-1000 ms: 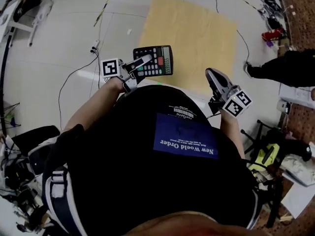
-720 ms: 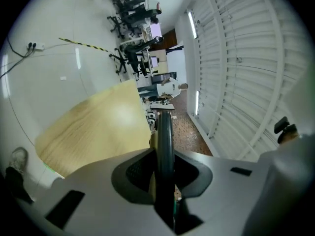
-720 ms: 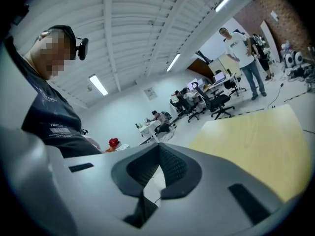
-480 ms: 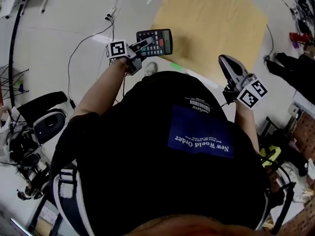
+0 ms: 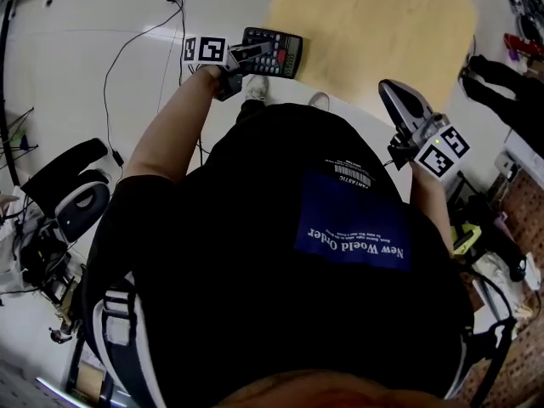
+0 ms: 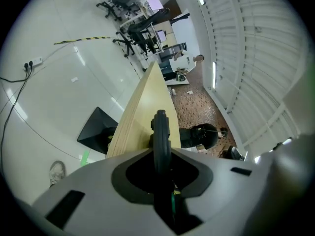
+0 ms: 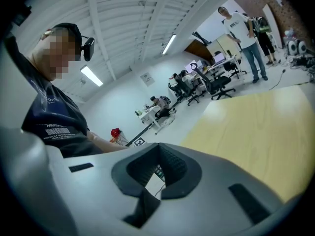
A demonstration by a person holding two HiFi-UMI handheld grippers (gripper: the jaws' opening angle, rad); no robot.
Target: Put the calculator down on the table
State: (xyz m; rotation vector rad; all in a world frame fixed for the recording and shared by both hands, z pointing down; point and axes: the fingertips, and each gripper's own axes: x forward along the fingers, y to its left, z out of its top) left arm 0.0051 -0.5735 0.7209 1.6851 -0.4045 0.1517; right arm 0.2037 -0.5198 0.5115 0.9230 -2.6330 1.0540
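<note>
Head view, working outward: nearest me, the right gripper (image 5: pixel 389 92) hangs off to one side with its jaws together and nothing in them, so I'd leave it out of this.

On the other side, the left gripper (image 5: pixel 252 52) is clamped on the calculator (image 5: pixel 276 53). Its jaws are parted only by that thin body. One finger lies across the keypad end, and the keys face up toward the head camera. In the left gripper view I see the calculator edge-on between the pads, pointing along the table (image 6: pixel 140 107).

The table is pale wood and bare where I can see it. From above, the calculator sits roughly over its near corner. I judge it is held above the top rather than resting on it, though I can't tell the clearance.

To place it well, I'd carry it further in from the edge and lower it slowly. With a jaw underneath, the far end should touch down first. Only then would I ease the jaws apart and draw straight back. Letting go early risks it sliding off to the floor (image 5: pixel 102 7).
</note>
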